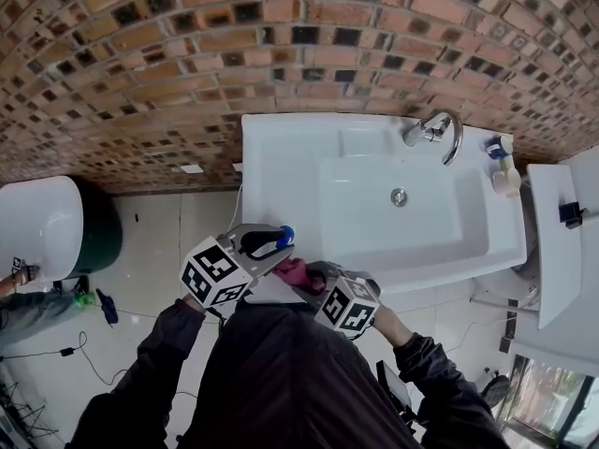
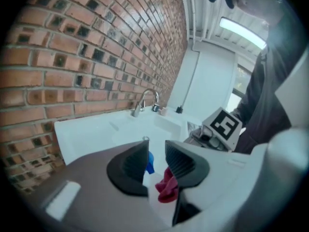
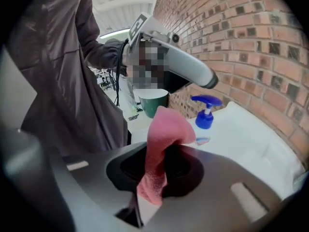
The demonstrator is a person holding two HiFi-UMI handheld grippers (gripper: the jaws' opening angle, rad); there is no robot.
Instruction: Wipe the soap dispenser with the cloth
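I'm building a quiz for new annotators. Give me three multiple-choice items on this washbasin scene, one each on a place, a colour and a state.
1. The tap stands: A by the brick wall; B in a cupboard; C on a shelf.
2. The pump on the soap dispenser is: A green; B blue; C yellow.
3. The right claw is: A open, empty; B shut on the cloth; C shut on the tap.
Key: A, it rises against the bricks; B, blue in the right gripper view; B, the pink cloth is pinched in it.
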